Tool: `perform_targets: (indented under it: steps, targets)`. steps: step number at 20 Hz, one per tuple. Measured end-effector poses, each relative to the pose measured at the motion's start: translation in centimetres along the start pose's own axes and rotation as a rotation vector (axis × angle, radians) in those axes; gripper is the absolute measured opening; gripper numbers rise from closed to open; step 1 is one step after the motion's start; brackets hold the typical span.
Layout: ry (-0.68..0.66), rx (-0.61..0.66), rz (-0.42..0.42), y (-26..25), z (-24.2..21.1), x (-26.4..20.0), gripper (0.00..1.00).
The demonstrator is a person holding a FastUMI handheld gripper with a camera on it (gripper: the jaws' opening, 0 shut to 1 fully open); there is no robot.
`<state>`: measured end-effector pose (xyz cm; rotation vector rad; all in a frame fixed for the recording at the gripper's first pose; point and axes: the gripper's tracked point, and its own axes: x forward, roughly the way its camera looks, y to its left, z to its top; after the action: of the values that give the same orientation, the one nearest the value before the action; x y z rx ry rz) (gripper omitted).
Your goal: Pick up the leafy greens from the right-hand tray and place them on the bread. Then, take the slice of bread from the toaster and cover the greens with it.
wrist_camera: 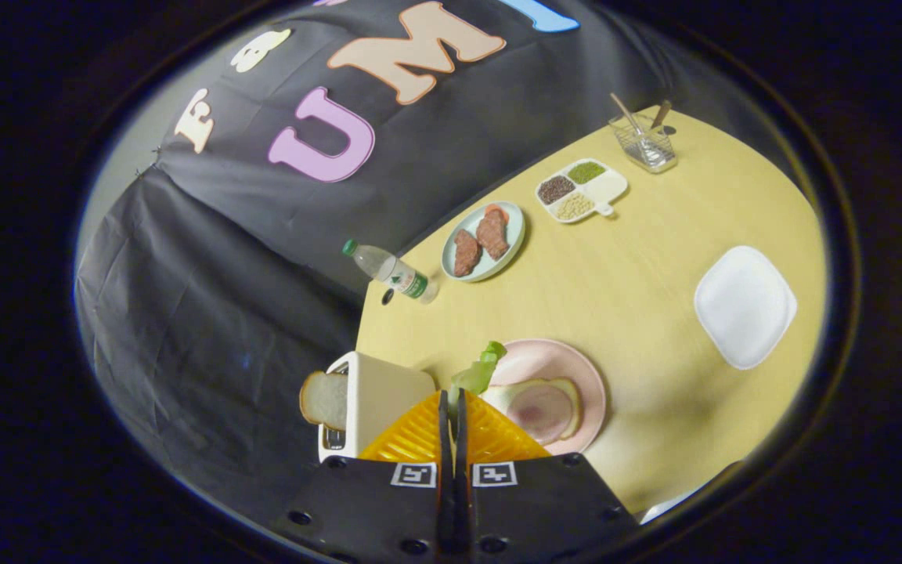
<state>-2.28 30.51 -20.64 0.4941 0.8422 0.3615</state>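
Yellow wood-toned table [639, 313] forms the work surface, seen at a tilt from above. Gripper [452, 403] is closed, its two fingers pressed nearly together on the leafy greens [481, 370], which stick out from the fingertips and are held in the air over the near rim of the pink plate [576, 368]. On that plate lies a slice of bread [561, 392] topped with a round piece of ham [539, 411]; the greens are just beside the bread and, as far as can be told, not resting on it. White toaster [377, 399] sits at the table's edge just beside the fingers, on the side away from the pink plate, with a second bread slice [324, 399] standing out of its slot. White square tray [745, 305] lies well apart from the pink plate, on its far side from the toaster. Beyond the fingers, a pale blue plate [510, 235] carries two pieces of meat [481, 239]. Near it stands a divided dish [607, 188] with grains and beans in separate compartments. Plastic water bottle [390, 270] stands at the table's edge beside the blue plate. Farthest off, a clear container [645, 145] holds utensils.
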Motion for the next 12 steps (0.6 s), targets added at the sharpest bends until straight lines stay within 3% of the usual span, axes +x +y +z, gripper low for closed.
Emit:
perform_targets:
  steps: [5, 12]
  targets:
    - [0.061, -0.043, -0.058, -1.8, -4.0, 2.9, 0.03]
    - [0.098, -0.182, -0.228, -7.6, -5.7, 5.5, 0.03]
